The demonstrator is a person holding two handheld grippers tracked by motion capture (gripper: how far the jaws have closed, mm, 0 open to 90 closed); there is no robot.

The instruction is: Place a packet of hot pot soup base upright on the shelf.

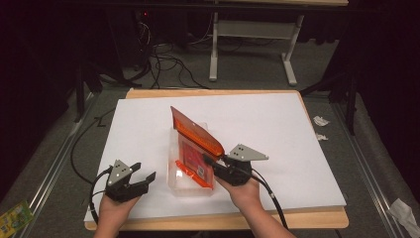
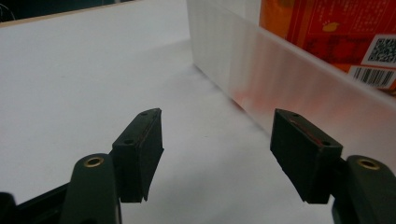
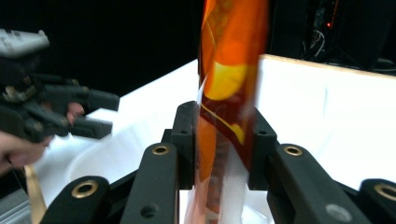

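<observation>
An orange and red snack packet is held tilted over a clear plastic box in the middle of the white board. My right gripper is shut on the packet's near edge, and the right gripper view has the packet pinched between the two black jaws. Inside the box lies another orange packet with a barcode; its printed face rises above the box's frosted wall in the left gripper view. My left gripper rests open on the board, left of the box, with nothing between its fingers.
A white board covers the wooden table top. Cables and a white table frame stand on the floor beyond. Scraps of paper lie on the floor at the right, and a green packet at the lower left.
</observation>
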